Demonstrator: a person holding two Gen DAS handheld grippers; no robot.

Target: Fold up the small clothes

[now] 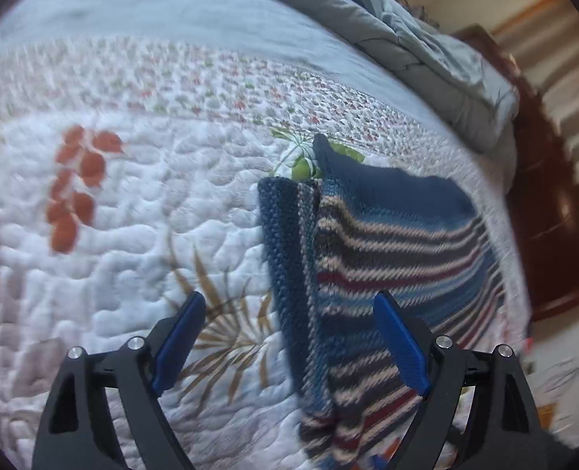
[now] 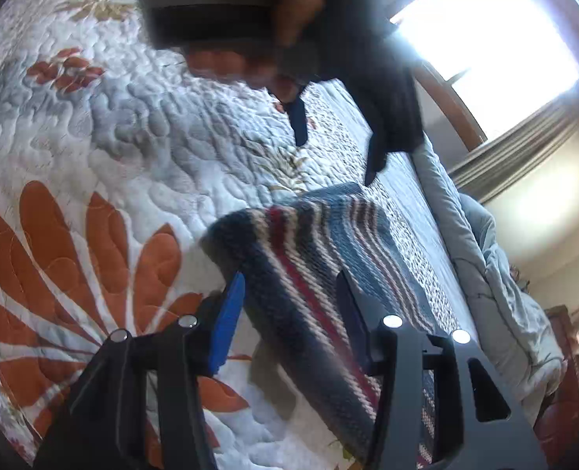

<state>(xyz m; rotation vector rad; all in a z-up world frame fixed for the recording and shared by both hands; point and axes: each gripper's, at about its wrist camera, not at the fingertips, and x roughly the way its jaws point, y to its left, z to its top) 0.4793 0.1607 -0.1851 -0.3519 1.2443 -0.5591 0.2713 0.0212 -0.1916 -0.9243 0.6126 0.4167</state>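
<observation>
The striped knit garment (image 1: 387,258) is laid on the quilted bedspread (image 1: 132,215), at 3 o'clock in the left wrist view. The left gripper (image 1: 289,333) is held apart above it. The right gripper (image 2: 289,313) is positioned around its folded edge; clamping cannot be told.

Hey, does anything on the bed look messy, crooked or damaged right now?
Nothing looks damaged or spilled. The striped knit garment lies on the floral quilt with one edge turned over in a narrow strip, so it is not yet neatly folded. A grey duvet is bunched along the far side.
</observation>
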